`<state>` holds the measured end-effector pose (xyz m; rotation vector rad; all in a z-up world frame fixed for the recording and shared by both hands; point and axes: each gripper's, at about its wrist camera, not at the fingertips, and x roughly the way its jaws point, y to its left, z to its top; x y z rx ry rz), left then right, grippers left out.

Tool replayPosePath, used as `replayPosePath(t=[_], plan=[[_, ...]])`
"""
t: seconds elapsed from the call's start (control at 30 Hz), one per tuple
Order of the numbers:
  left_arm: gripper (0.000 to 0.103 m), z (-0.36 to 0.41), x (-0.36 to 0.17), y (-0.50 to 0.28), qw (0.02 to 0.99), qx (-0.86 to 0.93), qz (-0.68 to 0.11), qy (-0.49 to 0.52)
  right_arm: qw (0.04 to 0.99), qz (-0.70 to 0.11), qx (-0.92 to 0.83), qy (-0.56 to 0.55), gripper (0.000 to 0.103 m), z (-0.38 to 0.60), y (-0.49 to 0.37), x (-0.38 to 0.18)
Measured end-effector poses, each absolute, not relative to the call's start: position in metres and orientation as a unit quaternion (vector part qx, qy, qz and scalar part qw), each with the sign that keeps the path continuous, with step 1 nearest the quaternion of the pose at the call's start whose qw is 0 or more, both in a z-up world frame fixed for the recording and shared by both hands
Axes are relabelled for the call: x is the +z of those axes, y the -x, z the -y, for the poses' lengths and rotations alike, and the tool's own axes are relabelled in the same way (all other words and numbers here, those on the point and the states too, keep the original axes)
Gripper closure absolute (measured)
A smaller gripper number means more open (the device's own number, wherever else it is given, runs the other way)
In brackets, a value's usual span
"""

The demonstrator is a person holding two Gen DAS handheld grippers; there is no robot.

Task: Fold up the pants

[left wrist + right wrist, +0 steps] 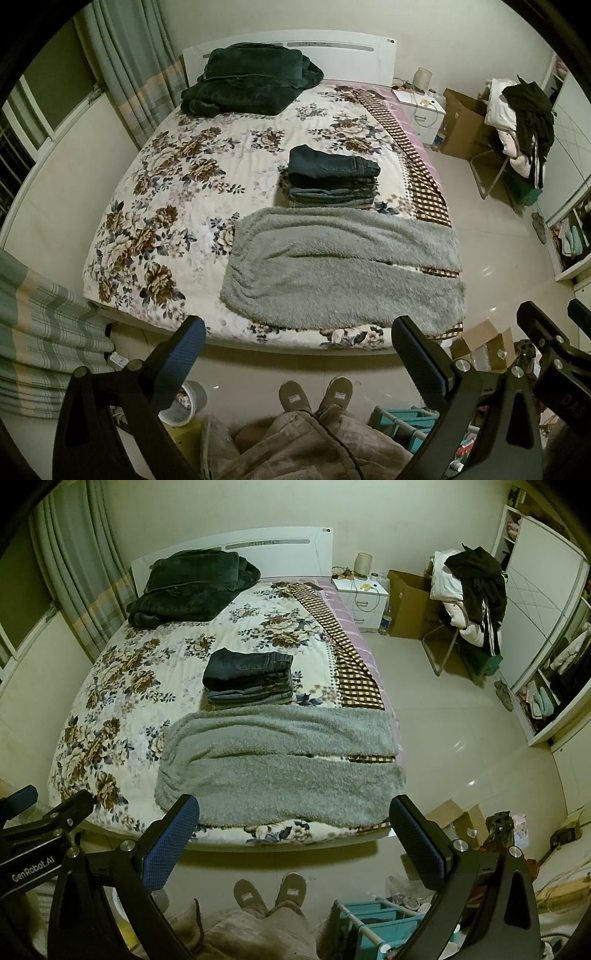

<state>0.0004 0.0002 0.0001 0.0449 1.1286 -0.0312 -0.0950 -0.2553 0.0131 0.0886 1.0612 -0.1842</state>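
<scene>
Both grippers, left gripper [297,347] and right gripper [293,825], spread wide, empty, short of grey fleece pants [277,768] flat along bed's [110,686] near edge.

Both grippers are hanging above the floor short of the bed's near edge [280,843], jaws spread wide, nothing sitting between them and the mattress. The grey fleece pants [343,273] are lying flat across the near end, 2 legs side by side, so the way in over the edge is staying open. Just behind them the stack of folded jeans [332,177] is blocking the far side. The floral bedspread [166,206] to the left is lying bare and offering room. A dark blanket pile [192,587] is crowding the headboard.
</scene>
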Motion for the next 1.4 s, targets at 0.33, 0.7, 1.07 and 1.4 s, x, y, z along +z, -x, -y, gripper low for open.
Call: replayPosePath(t=[0.33,0.7,1.07,1.4], plan=[[0.0,0.0,0.0,0.0,0.845,-0.015,-0.535,-0.021,0.858,-0.505,-0.088,-0.041,0.0,0.254,0.091,0.009],[0.0,0.0,0.0,-0.001,0.844,-0.015,-0.536,-0.022,0.857,-0.506,-0.086,-0.044,0.0,0.246,0.081,0.015],[0.0,0.0,0.0,-0.001,0.844,-0.015,-0.536,-0.022,0.857,-0.507,-0.086,-0.042,0.0,0.245,0.077,0.012],[0.0,0.0,0.0,-0.001,0.844,-0.014,-0.536,-0.023,0.856,-0.508,-0.085,-0.042,0.0,0.241,0.073,0.01]])
